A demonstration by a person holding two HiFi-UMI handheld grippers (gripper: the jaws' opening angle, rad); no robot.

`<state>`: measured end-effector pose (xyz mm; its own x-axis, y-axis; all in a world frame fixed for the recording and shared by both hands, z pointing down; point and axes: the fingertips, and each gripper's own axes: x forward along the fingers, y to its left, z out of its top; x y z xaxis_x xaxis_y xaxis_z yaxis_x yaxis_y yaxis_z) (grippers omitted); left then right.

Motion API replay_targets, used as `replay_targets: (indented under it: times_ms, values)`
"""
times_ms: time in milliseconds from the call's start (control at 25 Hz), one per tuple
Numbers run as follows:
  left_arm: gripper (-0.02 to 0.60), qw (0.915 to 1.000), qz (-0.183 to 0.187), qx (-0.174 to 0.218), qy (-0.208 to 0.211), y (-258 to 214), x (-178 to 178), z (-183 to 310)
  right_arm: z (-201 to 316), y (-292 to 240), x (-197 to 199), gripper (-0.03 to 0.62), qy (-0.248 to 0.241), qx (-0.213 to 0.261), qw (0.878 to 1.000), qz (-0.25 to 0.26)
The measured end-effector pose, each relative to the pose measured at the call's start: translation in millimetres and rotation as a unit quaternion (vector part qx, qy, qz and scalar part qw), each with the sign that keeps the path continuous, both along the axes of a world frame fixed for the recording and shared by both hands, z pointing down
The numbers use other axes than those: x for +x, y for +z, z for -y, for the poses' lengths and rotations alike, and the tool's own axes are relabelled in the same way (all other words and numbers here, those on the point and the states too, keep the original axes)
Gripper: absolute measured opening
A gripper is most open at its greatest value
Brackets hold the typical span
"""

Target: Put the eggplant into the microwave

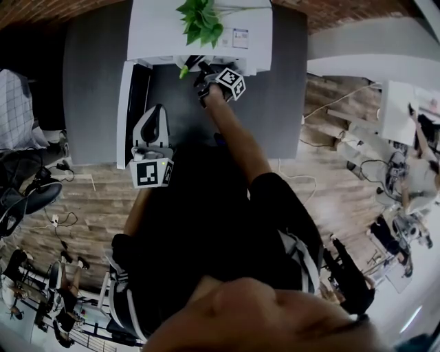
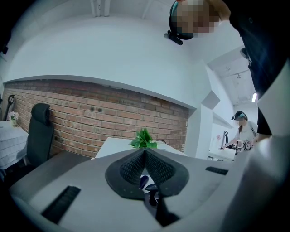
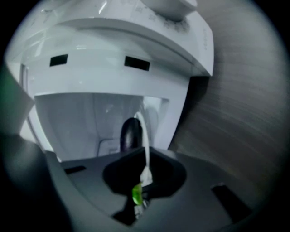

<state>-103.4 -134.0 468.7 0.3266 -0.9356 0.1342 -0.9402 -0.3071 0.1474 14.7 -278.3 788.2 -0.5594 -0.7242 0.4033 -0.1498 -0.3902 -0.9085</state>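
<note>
On the dark grey table [image 1: 89,103] stands a big white boxy microwave [image 1: 158,27]. Its door [image 1: 126,110] hangs open on the left side. A little plant with green leaves [image 1: 201,20] sits on top of it.

The right hand-held gripper [image 3: 144,174] is up at the open front of the microwave. Its jaws are pinched tight on the green stem end of a long, dark purple eggplant [image 3: 130,133]. The eggplant sticks out past the jaws and points into the white inside of the microwave. I cannot tell if it touches the microwave floor.

The left hand-held gripper [image 2: 144,154] is off to the side, near the open door, over the table. Its jaws are pressed together at the tips and hold nothing. It points toward the plant and a red brick wall [image 2: 90,108] behind it.
</note>
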Motion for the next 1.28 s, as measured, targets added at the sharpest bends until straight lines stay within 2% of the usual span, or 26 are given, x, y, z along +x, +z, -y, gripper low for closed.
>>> replay_targets:
  times_ms: [720, 1280]
  values:
    - [0.034, 0.9998, -0.015, -0.013, 0.003, 10, -1, 10, 10, 3, -4, 0.041, 0.014, -0.006, 1.000, 0.002]
    - [0.034, 0.9996, -0.021, -0.017, 0.006, 12, -2, 16, 16, 1, -4, 0.059, 0.006, -0.003, 1.000, -0.014]
